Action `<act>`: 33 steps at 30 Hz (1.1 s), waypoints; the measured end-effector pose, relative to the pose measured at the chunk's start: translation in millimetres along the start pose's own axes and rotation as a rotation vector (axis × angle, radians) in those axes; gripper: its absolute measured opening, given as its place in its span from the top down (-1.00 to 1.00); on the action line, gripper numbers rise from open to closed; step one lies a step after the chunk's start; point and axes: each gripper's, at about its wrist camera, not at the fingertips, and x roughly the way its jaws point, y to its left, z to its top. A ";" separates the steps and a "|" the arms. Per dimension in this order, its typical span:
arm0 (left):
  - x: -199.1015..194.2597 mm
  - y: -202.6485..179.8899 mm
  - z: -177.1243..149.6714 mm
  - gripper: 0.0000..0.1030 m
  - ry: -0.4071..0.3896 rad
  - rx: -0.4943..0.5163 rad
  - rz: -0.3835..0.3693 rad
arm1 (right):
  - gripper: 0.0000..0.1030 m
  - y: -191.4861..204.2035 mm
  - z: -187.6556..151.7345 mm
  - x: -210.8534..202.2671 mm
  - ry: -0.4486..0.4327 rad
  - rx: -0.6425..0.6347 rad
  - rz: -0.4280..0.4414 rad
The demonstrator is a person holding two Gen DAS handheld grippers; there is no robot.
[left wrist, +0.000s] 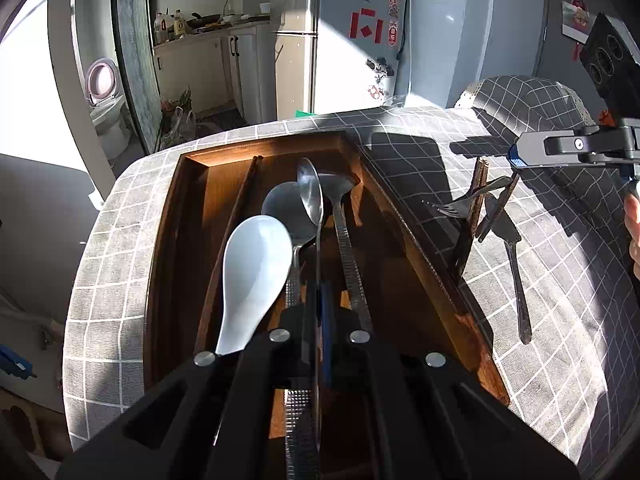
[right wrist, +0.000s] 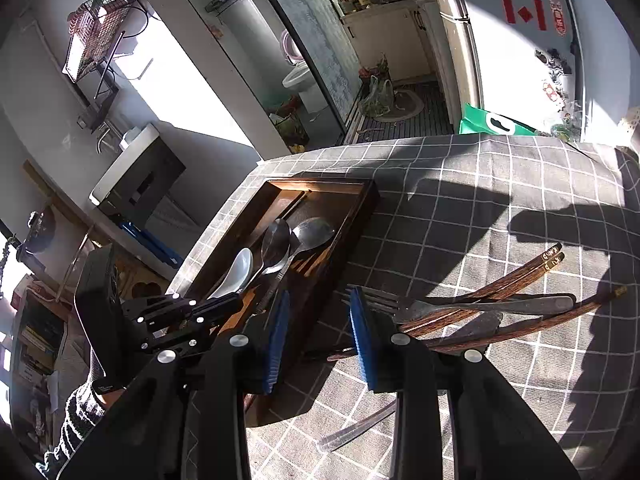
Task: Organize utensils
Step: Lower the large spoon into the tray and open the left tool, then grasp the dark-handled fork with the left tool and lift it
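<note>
A dark wooden tray sits on the checked tablecloth. My left gripper is shut on the handle of a steel spoon, held edge-on over the tray. In the tray lie a white ceramic spoon, two more steel spoons and a pair of chopsticks. Right of the tray lie a fork, a knife and brown chopsticks. My right gripper is open and empty, above the tray's right edge, left of the fork and chopsticks.
The grey checked cloth covers a round table whose edge drops off at left and front. A cloth-covered chair back stands at the far right. A fridge and a kitchen doorway lie beyond.
</note>
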 end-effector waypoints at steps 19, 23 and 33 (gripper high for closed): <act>-7.9 -89.5 26.9 -0.22 -0.037 0.232 -0.087 | -0.24 -120.8 -49.1 -50.4 -0.057 0.238 0.071; 18.9 -101.0 44.0 -0.28 -0.015 0.306 -0.143 | -0.24 -131.2 -55.7 -41.8 -0.050 0.250 0.083; 92.3 -123.1 77.9 -0.30 0.209 0.510 -0.189 | -0.24 -148.2 -58.7 -40.7 -0.070 0.292 0.114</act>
